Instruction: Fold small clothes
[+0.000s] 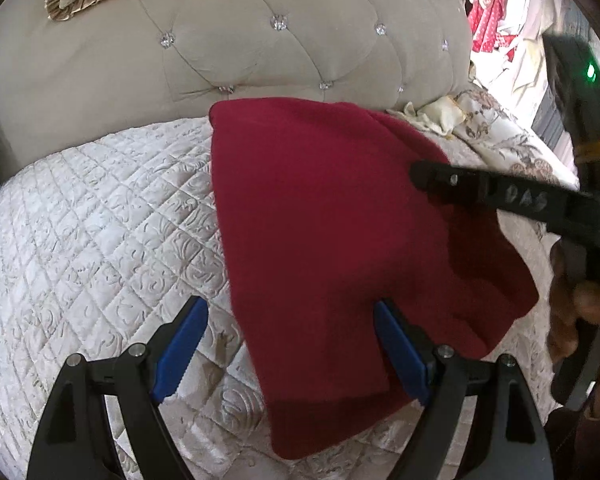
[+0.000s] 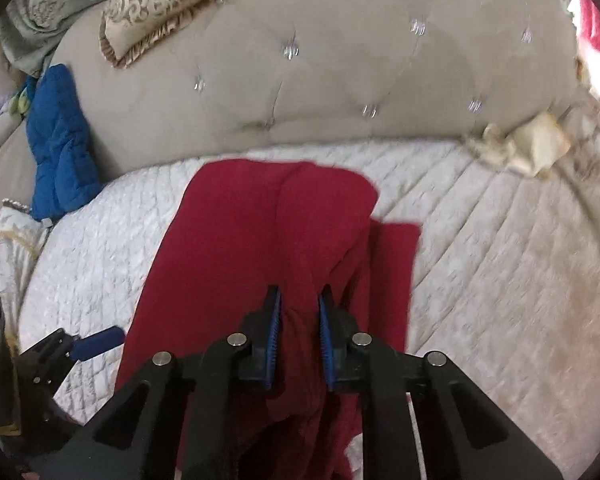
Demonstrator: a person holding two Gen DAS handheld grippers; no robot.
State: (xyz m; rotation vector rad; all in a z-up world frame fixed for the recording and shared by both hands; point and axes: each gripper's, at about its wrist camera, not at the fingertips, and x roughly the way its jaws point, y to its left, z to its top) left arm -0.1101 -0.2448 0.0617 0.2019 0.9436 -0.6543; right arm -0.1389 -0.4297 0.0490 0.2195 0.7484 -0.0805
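Observation:
A dark red garment (image 1: 340,240) lies on the white quilted bed (image 1: 100,220), partly folded over itself. My left gripper (image 1: 288,344) is open, with blue pads, and straddles the garment's near left edge without holding it. My right gripper (image 2: 300,336) is shut on a bunched fold of the red garment (image 2: 260,232) and lifts that part off the bed. The right gripper's black arm (image 1: 500,196) crosses the garment from the right in the left wrist view. The left gripper (image 2: 88,344) shows at the lower left of the right wrist view.
A beige tufted headboard (image 1: 280,40) stands behind the bed. A frilled cushion (image 2: 188,4) leans on it. A blue padded garment (image 2: 60,144) rests at the left. Crumpled cream cloth (image 2: 532,144) and a floral cover (image 1: 512,140) lie at the right.

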